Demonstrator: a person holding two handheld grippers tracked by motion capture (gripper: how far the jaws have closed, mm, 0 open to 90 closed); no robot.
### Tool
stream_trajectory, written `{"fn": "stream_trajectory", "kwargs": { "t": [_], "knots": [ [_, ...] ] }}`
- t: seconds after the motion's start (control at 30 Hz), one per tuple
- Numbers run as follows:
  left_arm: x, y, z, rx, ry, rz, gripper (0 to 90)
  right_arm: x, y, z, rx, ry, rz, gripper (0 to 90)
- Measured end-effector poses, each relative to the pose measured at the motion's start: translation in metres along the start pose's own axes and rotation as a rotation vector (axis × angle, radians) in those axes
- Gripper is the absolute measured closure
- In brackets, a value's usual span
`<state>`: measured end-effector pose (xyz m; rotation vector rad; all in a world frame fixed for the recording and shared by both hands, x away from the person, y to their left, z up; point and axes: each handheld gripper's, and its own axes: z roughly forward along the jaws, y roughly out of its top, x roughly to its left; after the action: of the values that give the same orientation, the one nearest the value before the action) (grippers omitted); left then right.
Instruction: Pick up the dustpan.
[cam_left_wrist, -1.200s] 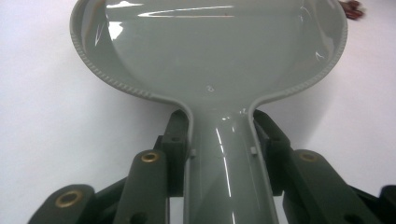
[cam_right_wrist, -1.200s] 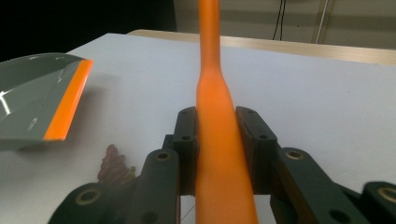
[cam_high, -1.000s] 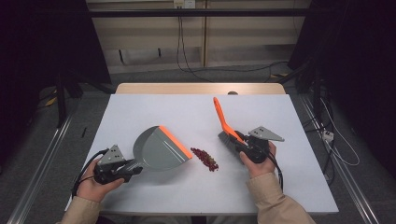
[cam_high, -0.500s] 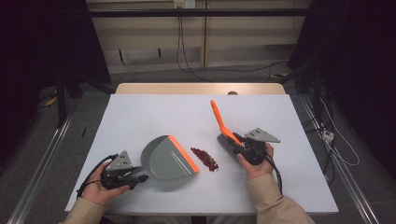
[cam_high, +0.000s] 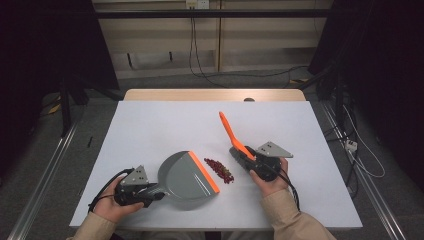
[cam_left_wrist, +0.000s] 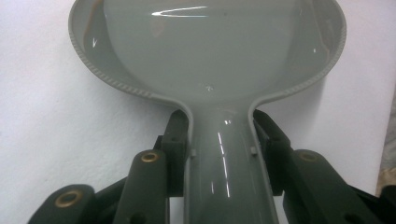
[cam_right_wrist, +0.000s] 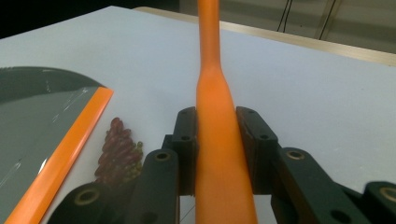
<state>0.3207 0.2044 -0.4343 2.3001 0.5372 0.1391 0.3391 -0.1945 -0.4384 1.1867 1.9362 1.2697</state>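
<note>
One grey dustpan, orange-lipped, beside dark red beans.

A recording lab, not a home.

The white table stands alone between black curtains, on a grey floor with metal rails. Loose cables hang from a wall socket and run over the floor, and a power strip lies at the right.
</note>
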Motion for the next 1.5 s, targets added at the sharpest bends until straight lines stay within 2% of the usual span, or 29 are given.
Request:
{"fn": "stream_trajectory", "kwargs": {
  "t": [0.03,0.07,0.3,0.37,0.47,0.5,0.53,0.57,0.6,0.63,0.67,0.73,0.77,0.9,0.93,0.97,1.03,1.07,1.13,1.27,1.3,1.4,1.43,1.5],
  "knots": [
    [-0.002,0.001,0.0,0.01,0.012,0.0,63.5,0.0,0.0,-0.001,0.003,0.001,0.005,70.4],
    [-0.001,0.001,0.001,0.007,-0.009,0.003,63.5,0.0,-0.001,-0.002,0.005,0.003,0.006,69.7],
    [-0.003,0.002,0.003,0.0,-0.011,-0.001,63.5,-0.001,-0.001,-0.004,0.037,0.012,0.021,63.6],
    [-0.003,0.002,0.004,0.001,-0.011,0.001,63.5,-0.002,0.0,-0.002,0.038,0.033,0.037,61.6],
    [-0.003,0.003,0.005,0.002,-0.013,0.003,63.5,-0.005,0.004,0.001,0.039,0.018,0.04,63.1],
    [-0.003,0.004,0.005,0.008,0.001,0.005,63.5,-0.007,0.007,0.003,0.056,0.028,0.051,68.8],
    [-0.002,0.004,0.005,0.007,-0.017,0.006,63.5,-0.007,0.008,0.004,0.062,0.032,0.06,70.3],
    [-0.003,0.004,0.006,0.009,-0.02,0.005,63.5,-0.008,0.008,0.004,0.067,0.015,0.062,70.9],
    [-0.004,0.006,0.006,0.01,-0.002,0.007,63.5,-0.008,0.008,0.004,0.069,0.011,0.06,71.0],
    [-0.003,0.006,0.008,0.002,-0.019,0.004,63.5,-0.009,0.008,0.003,0.071,0.003,0.062,71.3],
    [-0.004,0.007,0.008,0.011,-0.007,0.008,63.5,-0.008,0.008,0.003,0.071,-0.011,0.061,71.3],
    [-0.004,0.008,0.009,0.012,-0.027,0.011,63.5,-0.004,0.007,0.003,0.063,-0.015,0.054,71.4],
    [-0.005,0.008,0.009,0.014,-0.011,0.01,63.5,-0.001,0.007,0.003,0.058,-0.014,0.052,71.4],
    [-0.005,0.009,0.009,0.014,-0.015,0.002,63.5,0.019,0.007,0.006,0.056,-0.019,-0.012,71.4],
    [-0.004,0.008,0.009,0.007,-0.032,-0.003,63.5,0.022,0.006,0.007,0.054,-0.02,-0.013,71.4],
    [-0.004,0.009,0.009,0.015,-0.017,-0.001,63.5,0.024,0.007,0.008,0.053,-0.028,-0.019,71.4],
    [-0.005,0.009,0.009,0.018,-0.012,-0.002,63.5,0.025,0.007,0.008,0.051,-0.023,-0.012,71.4],
    [-0.004,0.009,0.009,0.012,-0.03,-0.005,63.5,0.026,0.006,0.008,0.049,-0.028,-0.012,71.4],
    [-0.003,0.01,0.009,0.013,-0.038,-0.007,63.5,0.027,0.006,0.009,0.049,-0.025,-0.02,71.4],
    [-0.003,0.01,0.008,0.005,-0.035,-0.015,63.5,0.029,0.005,0.009,0.045,-0.03,-0.025,71.3],
    [-0.003,0.01,0.008,0.012,-0.021,-0.013,63.4,0.029,0.005,0.009,0.042,-0.029,-0.025,71.3],
    [-0.003,0.01,0.008,0.004,-0.034,-0.016,63.4,0.031,0.005,0.009,0.039,-0.035,-0.036,71.3],
    [-0.003,0.01,0.008,0.01,-0.02,-0.013,63.4,0.032,0.005,0.009,0.038,-0.034,-0.038,71.3],
    [-0.003,0.01,0.008,0.012,-0.019,-0.01,63.4,0.032,0.004,0.009,0.034,-0.035,-0.037,71.3]
  ]
}}
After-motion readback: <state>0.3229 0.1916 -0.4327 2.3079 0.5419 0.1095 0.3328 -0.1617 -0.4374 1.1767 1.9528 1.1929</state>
